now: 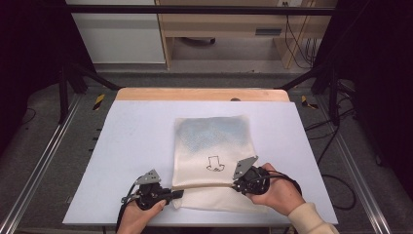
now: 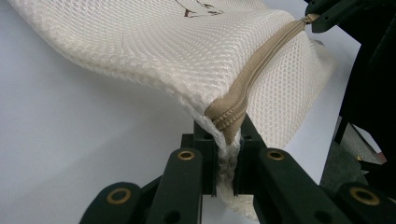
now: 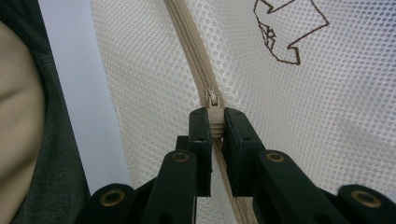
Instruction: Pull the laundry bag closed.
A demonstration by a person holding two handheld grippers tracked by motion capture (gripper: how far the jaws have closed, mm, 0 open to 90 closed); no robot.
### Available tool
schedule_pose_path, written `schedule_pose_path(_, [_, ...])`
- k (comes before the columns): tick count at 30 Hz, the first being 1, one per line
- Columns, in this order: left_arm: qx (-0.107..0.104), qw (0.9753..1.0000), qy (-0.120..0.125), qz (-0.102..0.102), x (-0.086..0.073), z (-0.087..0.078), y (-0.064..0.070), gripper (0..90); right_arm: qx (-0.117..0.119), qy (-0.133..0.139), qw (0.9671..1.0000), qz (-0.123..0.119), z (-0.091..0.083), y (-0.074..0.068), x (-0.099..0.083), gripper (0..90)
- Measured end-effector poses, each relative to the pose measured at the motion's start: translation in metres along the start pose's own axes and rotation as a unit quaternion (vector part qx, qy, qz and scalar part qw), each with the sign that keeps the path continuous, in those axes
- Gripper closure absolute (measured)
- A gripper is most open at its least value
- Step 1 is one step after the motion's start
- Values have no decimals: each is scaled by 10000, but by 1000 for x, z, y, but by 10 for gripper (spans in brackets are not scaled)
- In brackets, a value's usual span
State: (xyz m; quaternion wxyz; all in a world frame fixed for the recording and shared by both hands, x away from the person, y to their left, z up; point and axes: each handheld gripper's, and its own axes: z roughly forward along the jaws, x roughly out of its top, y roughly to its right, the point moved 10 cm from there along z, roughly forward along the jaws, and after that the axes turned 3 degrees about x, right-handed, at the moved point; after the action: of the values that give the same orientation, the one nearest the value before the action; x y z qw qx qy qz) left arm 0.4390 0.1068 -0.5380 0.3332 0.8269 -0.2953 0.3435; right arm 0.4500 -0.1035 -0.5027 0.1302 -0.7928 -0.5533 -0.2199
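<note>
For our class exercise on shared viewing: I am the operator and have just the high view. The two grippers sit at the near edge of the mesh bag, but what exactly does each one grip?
Observer: The left gripper is shut on the mesh bag, at the end of its zipper.
Operator: And the right one?
Observer: The right gripper is shut on the zipper pull.
Operator: Does the bag lie flat there?
Observer: No, in the left gripper view the pinched corner hangs raised above the table.
</note>
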Motion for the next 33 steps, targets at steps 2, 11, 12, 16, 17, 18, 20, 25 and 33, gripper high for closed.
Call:
schedule_pose_path(2, [8,10000,-2,0,0,0,0,828,-17,-19,10000,-14,0,1,-1,822])
schedule_pose_path(11, [33,10000,0,-9,0,-1,-2,829,-10,-47,10000,18,-1,1,-4,822])
schedule_pose_path(12, [33,10000,10,-23,0,-1,-2,829,-9,-59,10000,31,-1,1,-5,822])
schedule_pose_path(16, [57,10000,19,-28,1,-2,-4,828,-25,-39,10000,40,-3,3,-9,822])
schedule_pose_path(17, [58,10000,16,-31,0,-2,-4,828,-19,-57,10000,67,-4,3,-10,822])
schedule_pose_path(18, [53,10000,6,-22,0,-2,-3,829,-28,-65,9999,81,-4,3,-11,822])
schedule_pose_path(20, [57,10000,4,-21,0,-1,-3,828,-34,-60,9999,80,-4,4,-13,822])
schedule_pose_path(25, [72,10000,-1,-23,0,-2,-4,829,-51,-49,9999,148,-6,5,-16,822])
schedule_pose_path(33, [81,10000,-5,-27,0,-2,-4,828,-75,-52,9998,167,-9,7,-22,822])
